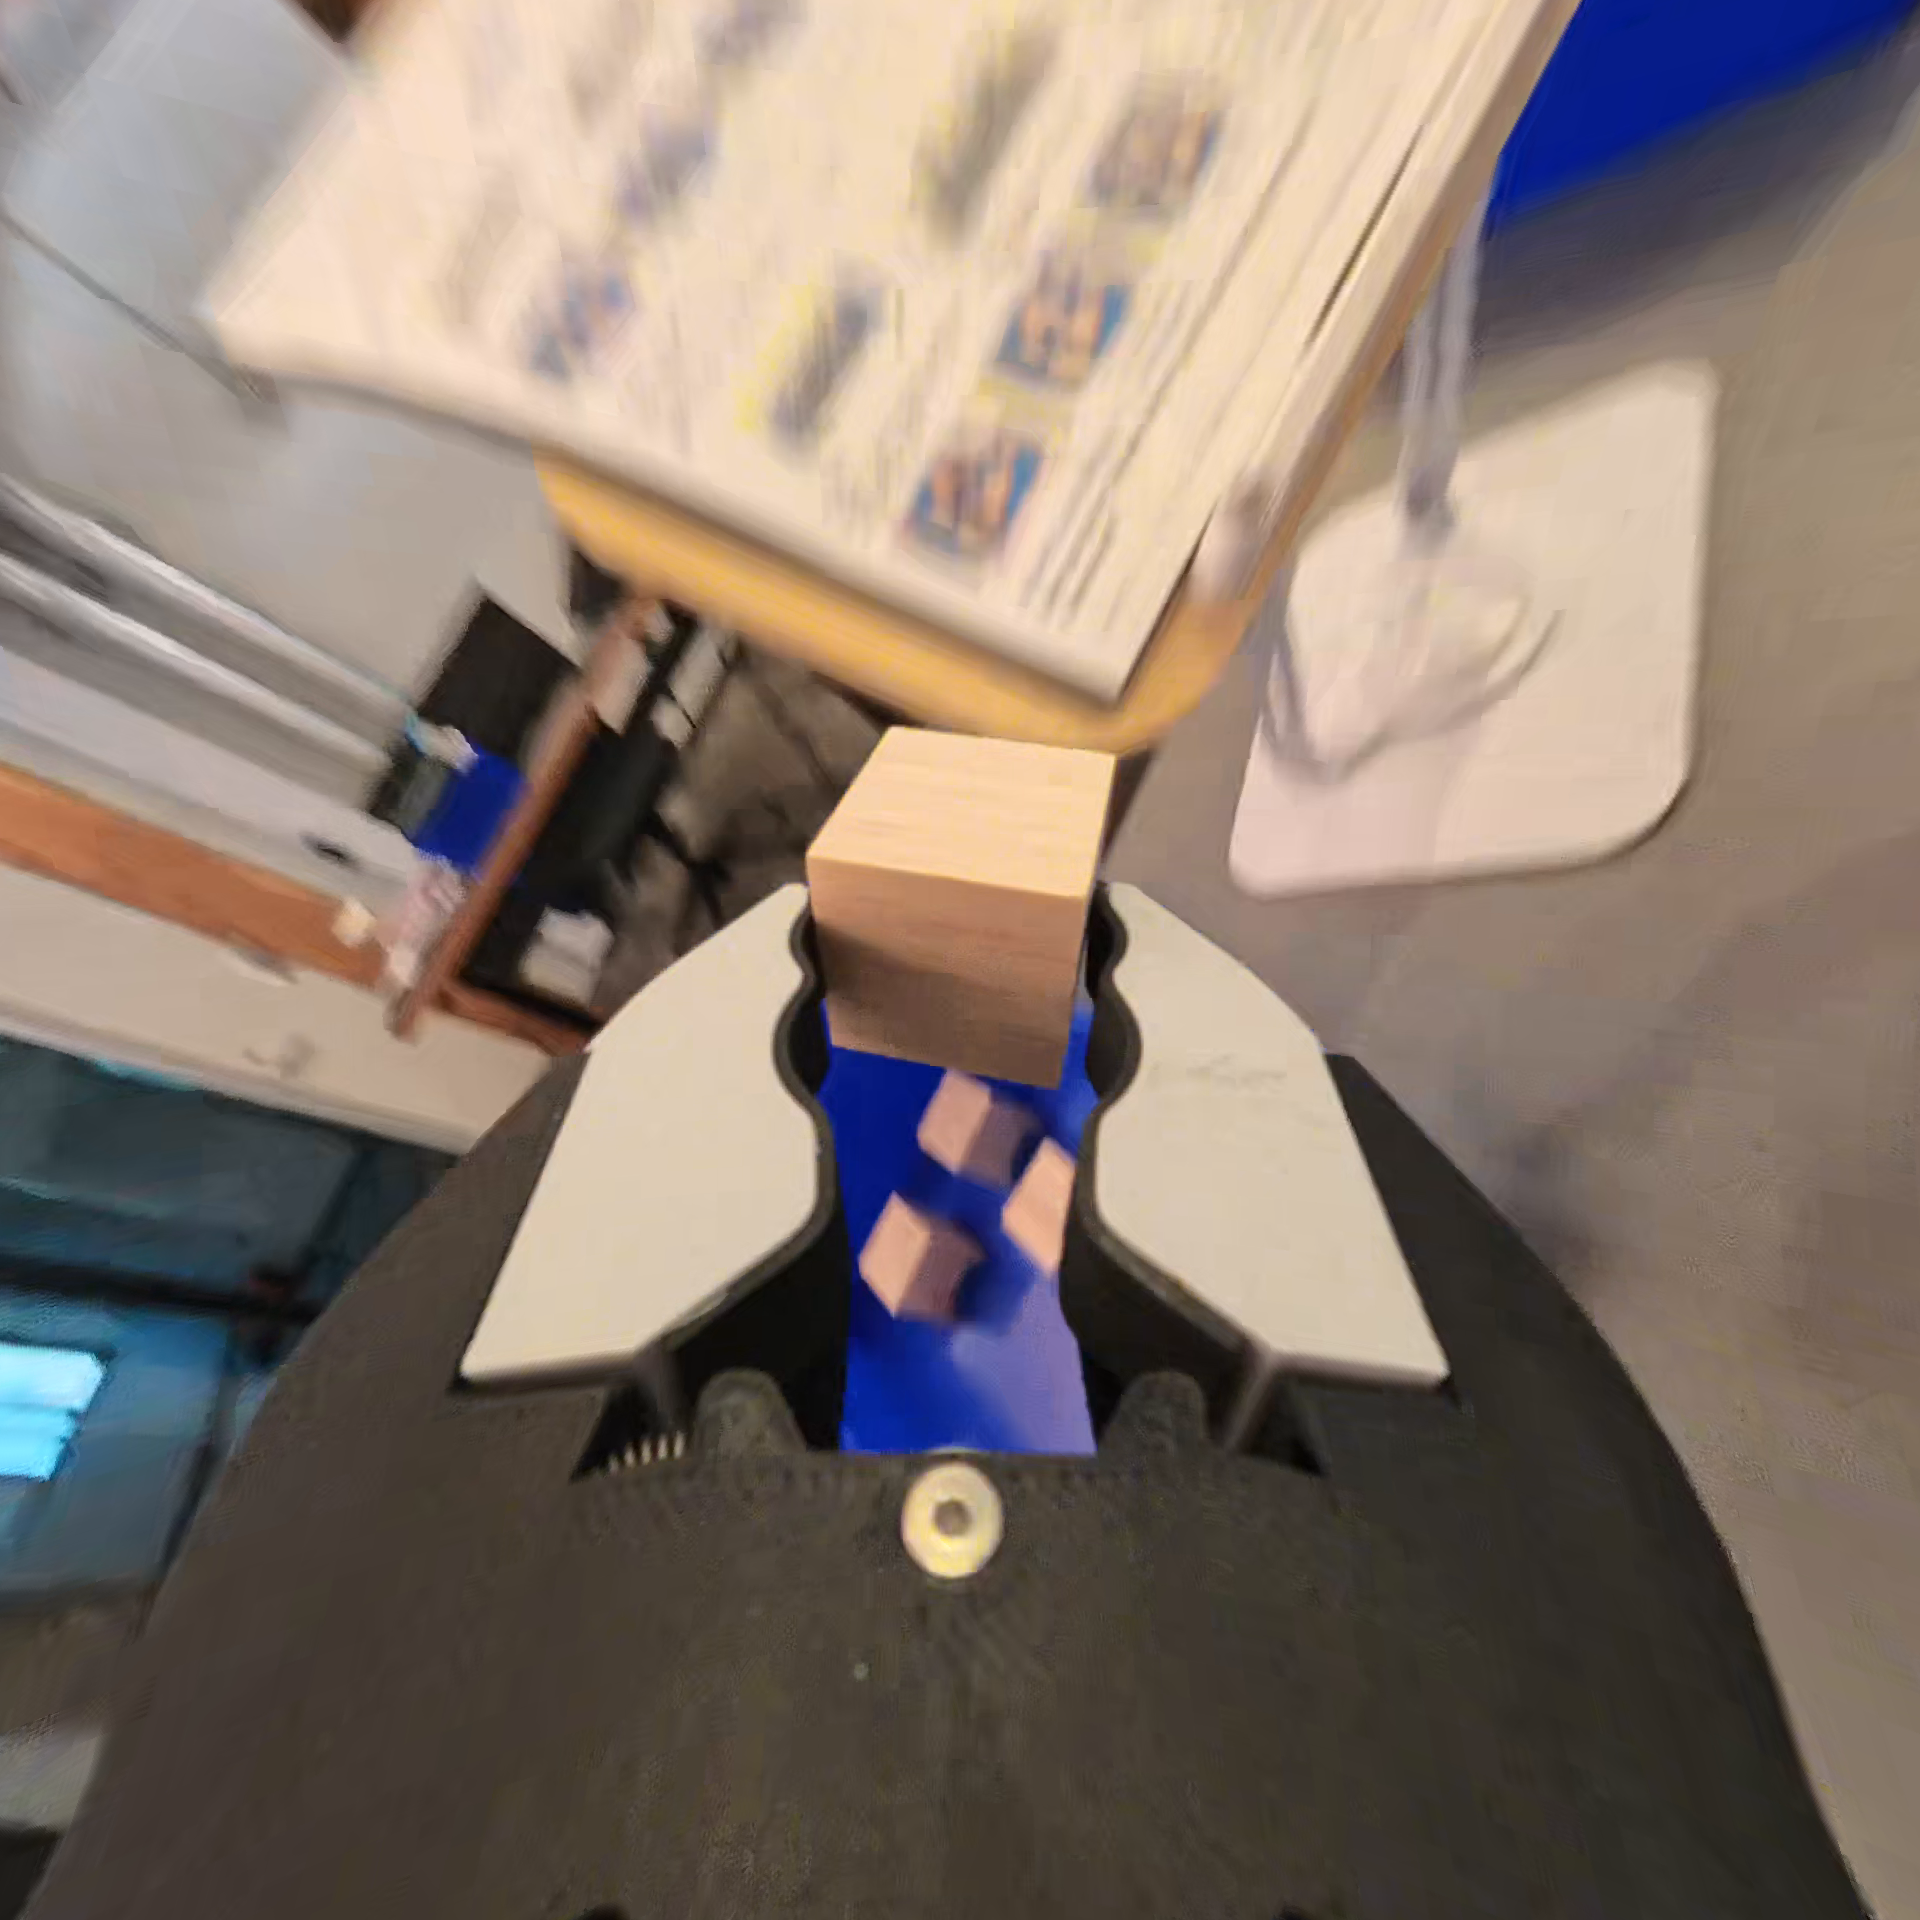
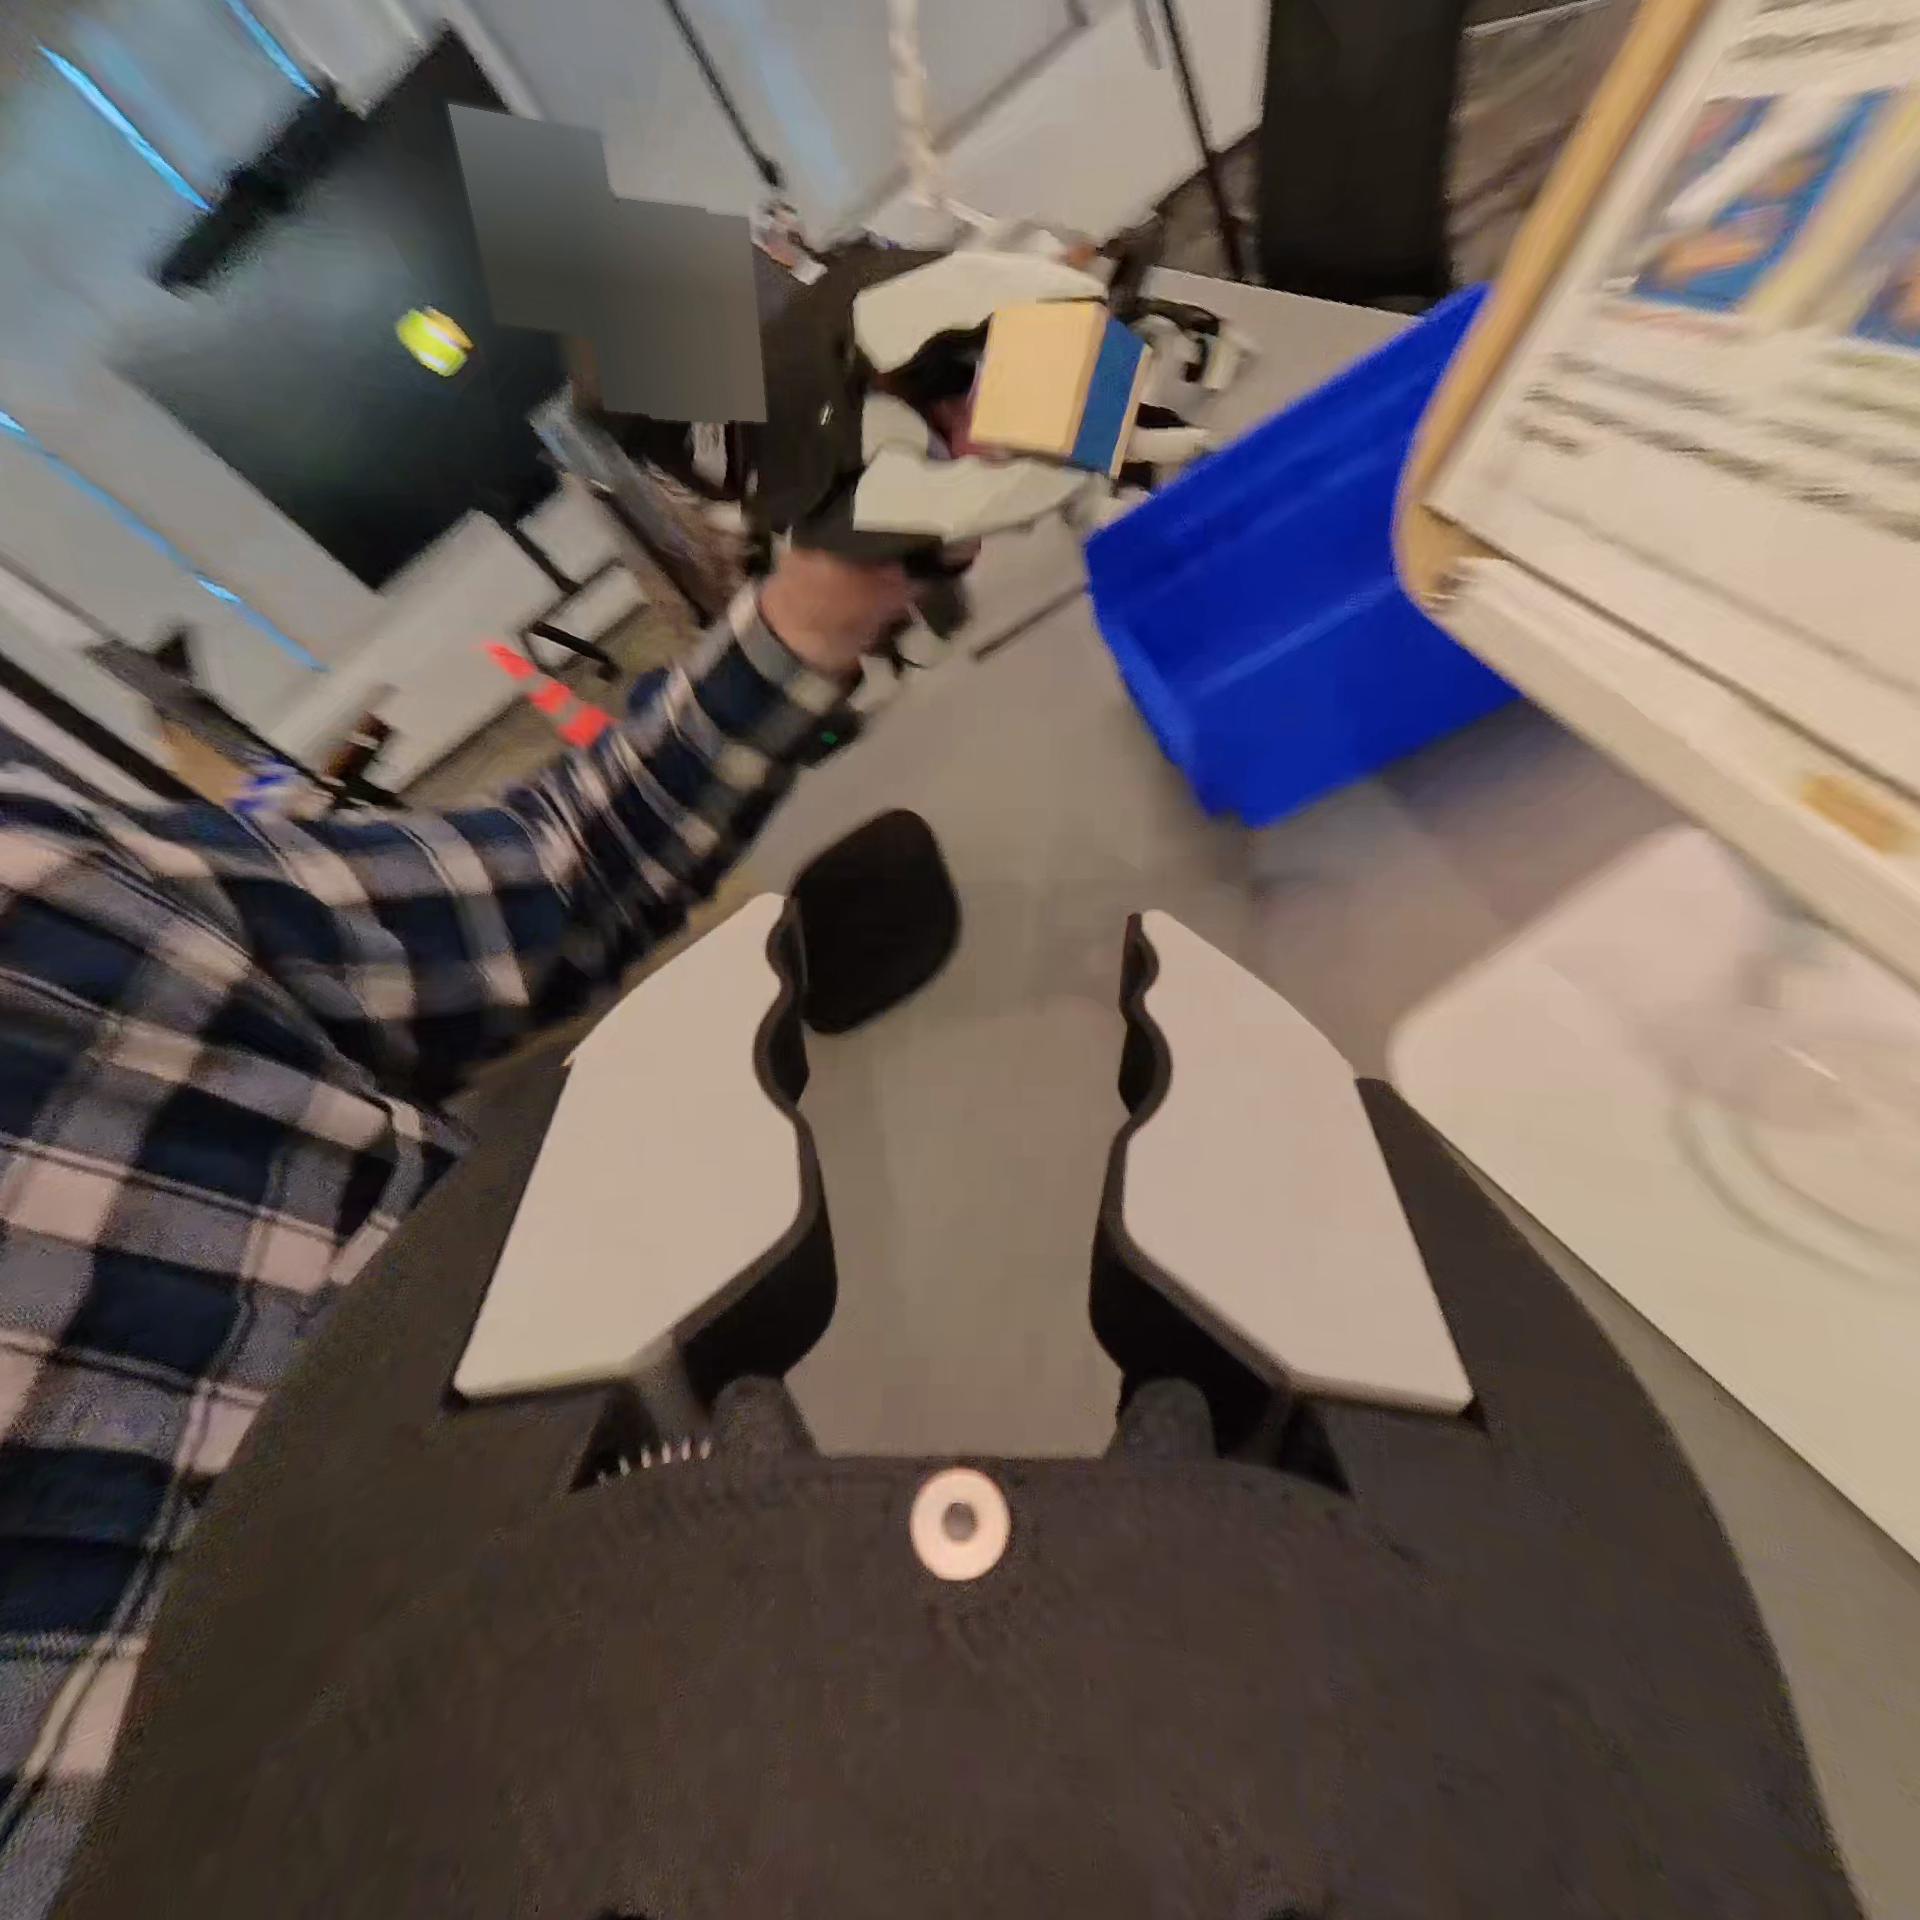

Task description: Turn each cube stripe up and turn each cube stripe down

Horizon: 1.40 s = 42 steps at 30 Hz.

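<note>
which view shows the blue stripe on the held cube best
The right wrist view: from the side it shows the cube in the left claw, with the blue stripe on one face. The left wrist view shows the same cube close up, but only plain wooden faces.

Cube [image 1: 951,914] between left gripper [image 1: 954,966] fingers, both pads against its sides, lifted above bin [image 2: 1278,623]. Three more cubes [image 1: 977,1132] down in bin, close together. Board [image 1: 831,312] beyond and above held cube. Right gripper [image 2: 961,977] over table [image 2: 1039,748], apart from bin, nothing between fingers. Pad [image 2: 878,920] on table ahead of them.
</note>
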Motion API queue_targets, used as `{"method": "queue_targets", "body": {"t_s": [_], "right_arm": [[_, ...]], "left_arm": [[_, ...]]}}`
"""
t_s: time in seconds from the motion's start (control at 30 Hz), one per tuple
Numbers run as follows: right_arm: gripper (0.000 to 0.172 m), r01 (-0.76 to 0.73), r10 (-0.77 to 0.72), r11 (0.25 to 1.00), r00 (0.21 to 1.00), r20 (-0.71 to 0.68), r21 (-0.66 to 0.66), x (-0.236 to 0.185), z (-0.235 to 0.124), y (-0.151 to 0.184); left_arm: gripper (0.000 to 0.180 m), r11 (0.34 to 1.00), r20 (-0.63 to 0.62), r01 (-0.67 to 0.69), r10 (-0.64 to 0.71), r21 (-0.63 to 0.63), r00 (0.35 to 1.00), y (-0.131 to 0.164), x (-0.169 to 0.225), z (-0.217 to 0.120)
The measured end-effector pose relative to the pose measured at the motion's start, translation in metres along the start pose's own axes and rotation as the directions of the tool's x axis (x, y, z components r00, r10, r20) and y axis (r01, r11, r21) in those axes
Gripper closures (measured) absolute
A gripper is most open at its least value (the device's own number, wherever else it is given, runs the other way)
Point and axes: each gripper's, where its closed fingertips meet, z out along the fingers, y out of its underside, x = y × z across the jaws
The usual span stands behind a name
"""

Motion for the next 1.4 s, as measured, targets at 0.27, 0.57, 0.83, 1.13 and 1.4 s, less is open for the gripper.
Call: {"method": "queue_targets", "body": {"t_s": [0.27,0.57,0.83,1.13,1.4], "right_arm": [[0.093,-0.052,0.019,0.993,0.959,0.283,0.110,-0.073,0.079,-0.017],[0.127,0.012,-0.052,0.990,0.960,0.277,0.143,-0.097,0.057,-0.022],[0.126,0.091,0.031,0.980,0.805,-0.593,0.174,0.085,-0.166,-0.046],[0.125,-0.346,0.154,0.937,0.275,-0.949,0.051,0.286,-0.336,0.069],[0.126,-0.575,0.116,0.818,0.135,-0.984,0.017,0.352,-0.346,0.137]], "left_arm": [[0.133,0.899,0.155,-0.139,0.081,0.414,0.985,-0.161,0.078,-0.060],[0.132,0.886,0.152,-0.169,0.113,0.432,0.982,-0.180,0.106,-0.055],[0.152,0.943,0.164,-0.125,0.077,0.308,0.983,-0.137,0.077,-0.050],[0.160,0.964,0.130,-0.092,0.061,0.248,0.990,-0.110,0.080,-0.043],[0.162,0.979,0.099,-0.086,0.069,0.187,0.993,-0.088,0.081,-0.043]]}}
